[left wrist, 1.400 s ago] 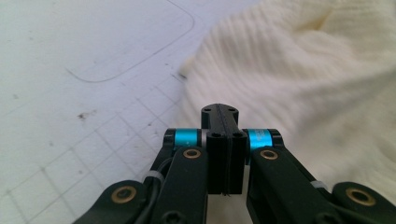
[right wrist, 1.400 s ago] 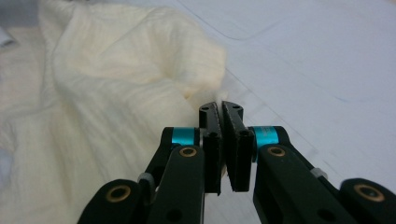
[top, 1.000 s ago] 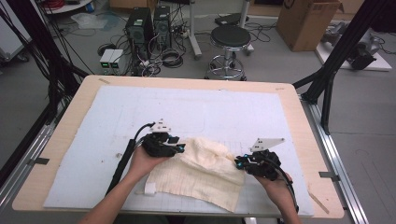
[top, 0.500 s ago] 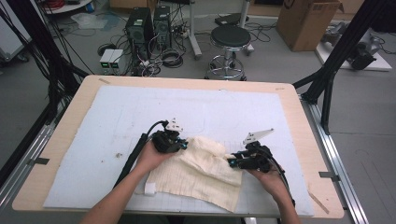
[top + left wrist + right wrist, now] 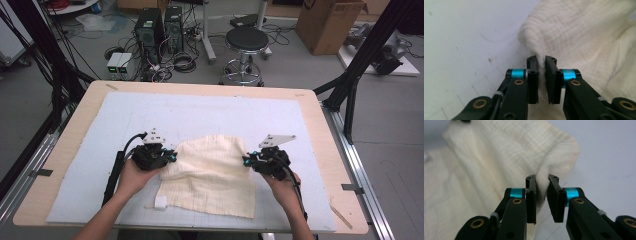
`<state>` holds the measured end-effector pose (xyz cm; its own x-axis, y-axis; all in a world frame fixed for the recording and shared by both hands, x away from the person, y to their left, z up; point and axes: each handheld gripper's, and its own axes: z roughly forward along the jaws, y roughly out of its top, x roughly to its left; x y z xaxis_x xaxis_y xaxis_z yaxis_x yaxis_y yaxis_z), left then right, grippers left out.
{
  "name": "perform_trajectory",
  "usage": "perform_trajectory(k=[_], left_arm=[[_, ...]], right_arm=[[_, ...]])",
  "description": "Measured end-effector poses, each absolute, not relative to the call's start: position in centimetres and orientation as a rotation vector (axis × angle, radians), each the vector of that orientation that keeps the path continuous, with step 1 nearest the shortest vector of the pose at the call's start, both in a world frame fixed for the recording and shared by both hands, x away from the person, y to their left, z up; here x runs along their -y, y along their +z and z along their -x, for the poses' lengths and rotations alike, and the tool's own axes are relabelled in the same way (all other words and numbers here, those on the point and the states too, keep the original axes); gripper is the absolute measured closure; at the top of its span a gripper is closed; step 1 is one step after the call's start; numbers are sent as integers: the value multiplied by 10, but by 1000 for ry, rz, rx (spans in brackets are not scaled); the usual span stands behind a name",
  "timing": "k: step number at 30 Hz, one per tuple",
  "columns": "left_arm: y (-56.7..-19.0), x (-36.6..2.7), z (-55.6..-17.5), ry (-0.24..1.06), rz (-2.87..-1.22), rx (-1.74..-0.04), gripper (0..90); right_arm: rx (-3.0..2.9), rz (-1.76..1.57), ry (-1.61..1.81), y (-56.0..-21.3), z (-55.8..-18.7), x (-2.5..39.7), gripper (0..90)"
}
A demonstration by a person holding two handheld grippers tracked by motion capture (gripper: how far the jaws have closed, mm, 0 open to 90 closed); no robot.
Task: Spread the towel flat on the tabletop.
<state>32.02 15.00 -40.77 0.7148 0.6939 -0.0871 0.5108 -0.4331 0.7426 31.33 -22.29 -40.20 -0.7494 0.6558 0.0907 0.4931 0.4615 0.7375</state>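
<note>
From above, the cream cloth (image 5: 212, 175) lies near the front edge of the table (image 5: 65, 145), stretched between the left gripper (image 5: 170, 157) and right gripper (image 5: 246, 161), both farther forward than before. The left gripper (image 5: 541, 63) view shows its jaws pinching a cloth (image 5: 579, 32) fold. The right gripper (image 5: 541, 182) view shows the same on another cloth (image 5: 506, 147) fold.

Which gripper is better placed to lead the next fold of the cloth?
Neither clearly. The left gripper and the right gripper are each shut on a far corner of the cloth, level with each other over the mat. Likely both move together.
</note>
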Motion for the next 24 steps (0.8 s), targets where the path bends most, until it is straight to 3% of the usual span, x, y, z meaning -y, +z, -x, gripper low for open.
perform_trajectory(k=[3, 7, 14, 18, 24], left_arm=[[-418, -147, -314, 282, -2172, -900, 800], [-425, -143, -310, 276, -2228, -870, 798], [-427, -143, -309, 248, -2241, -825, 812], [-428, -142, -310, 225, -2227, -818, 810], [-430, -138, -311, 181, -2197, -803, 789]], right_arm=[[-2652, -1018, 1055, -421, -313, 216, 624], [-2595, -992, 1140, -413, -308, 221, 546], [-2424, -1103, 1283, -393, -330, 237, 581], [-2418, -1190, 1251, -405, -346, 237, 622], [-2553, -1215, 1164, -428, -358, 217, 610]])
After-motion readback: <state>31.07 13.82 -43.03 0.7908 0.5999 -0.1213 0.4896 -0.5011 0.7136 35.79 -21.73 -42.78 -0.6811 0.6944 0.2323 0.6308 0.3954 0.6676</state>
